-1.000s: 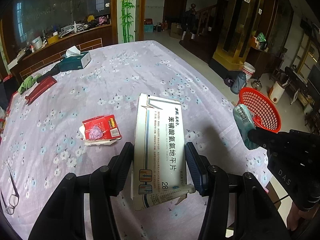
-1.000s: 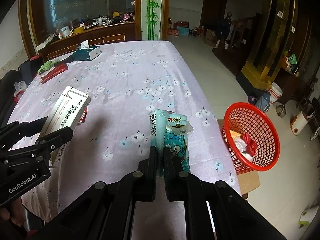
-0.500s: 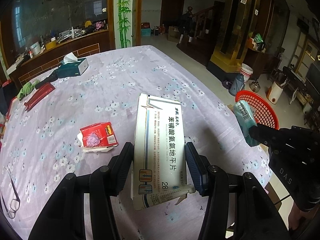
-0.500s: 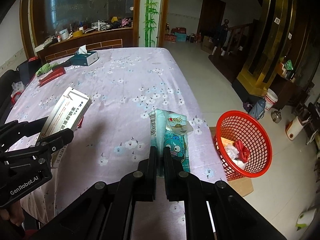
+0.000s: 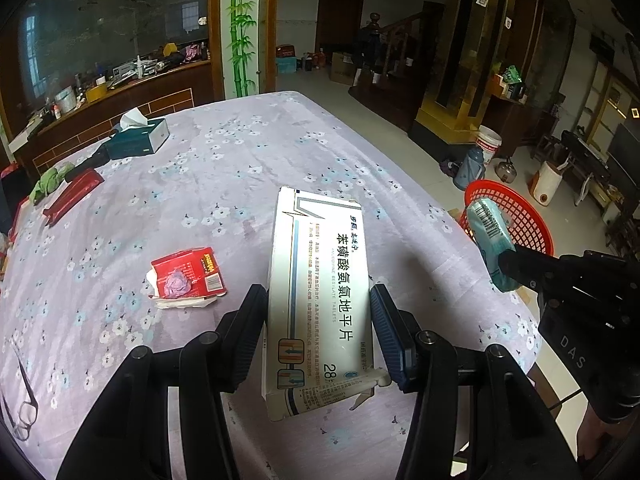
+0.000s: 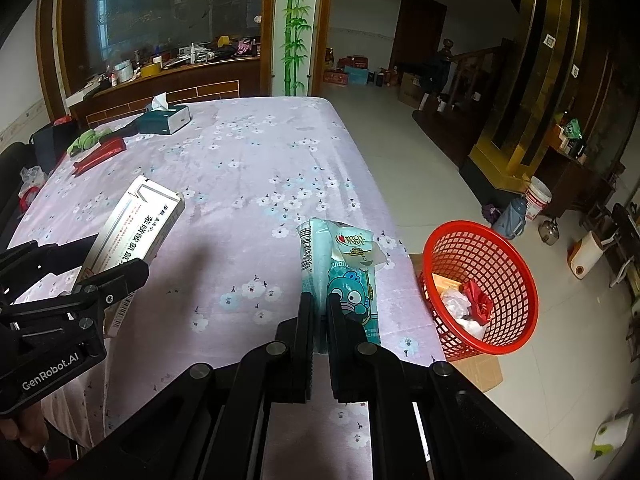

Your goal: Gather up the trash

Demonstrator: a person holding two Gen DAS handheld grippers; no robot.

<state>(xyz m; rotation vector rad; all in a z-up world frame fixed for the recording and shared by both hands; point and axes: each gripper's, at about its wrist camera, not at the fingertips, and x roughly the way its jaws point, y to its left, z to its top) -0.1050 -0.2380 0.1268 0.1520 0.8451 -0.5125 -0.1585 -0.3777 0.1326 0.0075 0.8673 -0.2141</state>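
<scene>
My left gripper (image 5: 318,300) is shut on a long white medicine box (image 5: 320,280), held above the lilac flowered tablecloth (image 5: 240,168); the same medicine box (image 6: 136,224) shows at the left of the right wrist view. My right gripper (image 6: 320,304) is shut on a teal cartoon tissue pack (image 6: 344,272), which also appears as the tissue pack (image 5: 490,240) in front of the red mesh basket (image 5: 520,220). The red basket (image 6: 516,280) stands on the floor off the table's right edge and holds crumpled trash. A torn red cigarette pack (image 5: 186,278) lies on the cloth.
A teal tissue box (image 5: 138,140), a red flat case (image 5: 72,198), a green cloth (image 5: 50,182) and glasses (image 5: 22,404) lie on the table. A cardboard piece (image 6: 476,372) sits under the basket. Buckets and a flask (image 6: 512,220) stand on the floor beyond.
Both grippers have lifted and drawn back with their loads, so more of the table and floor shows. The grips have not changed.
</scene>
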